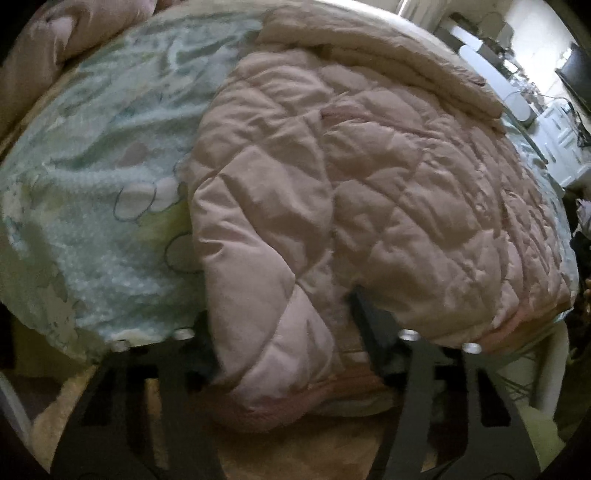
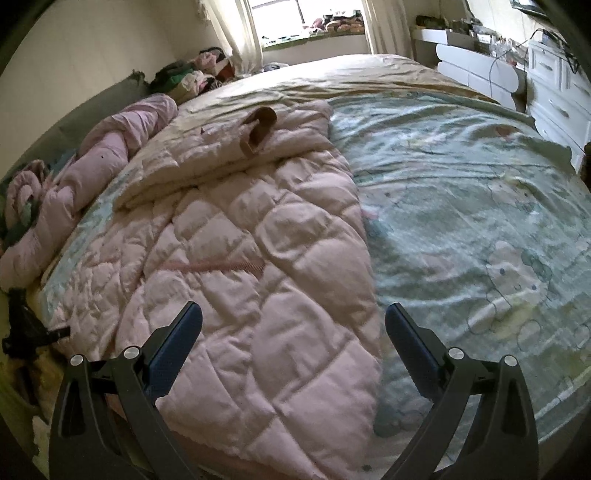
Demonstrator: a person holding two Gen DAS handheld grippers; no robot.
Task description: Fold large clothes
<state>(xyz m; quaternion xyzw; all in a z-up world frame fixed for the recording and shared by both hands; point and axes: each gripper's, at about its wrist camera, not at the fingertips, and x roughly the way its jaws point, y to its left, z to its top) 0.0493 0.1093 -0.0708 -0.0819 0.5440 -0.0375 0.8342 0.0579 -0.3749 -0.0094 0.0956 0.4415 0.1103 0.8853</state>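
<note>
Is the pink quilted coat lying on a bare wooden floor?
No, the pink quilted coat is spread out on a bed covered with a pale green patterned sheet, which shows beside it in the right wrist view.

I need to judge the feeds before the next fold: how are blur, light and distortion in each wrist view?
Left wrist view: soft with motion blur, dim, the pink quilted coat filling the frame and hiding the fingertips of the left gripper. Right wrist view: sharper, the window blown out white, the patterned bedsheet smeared near the right edge, the right gripper crisp; both bend strongly at the rim.
</note>
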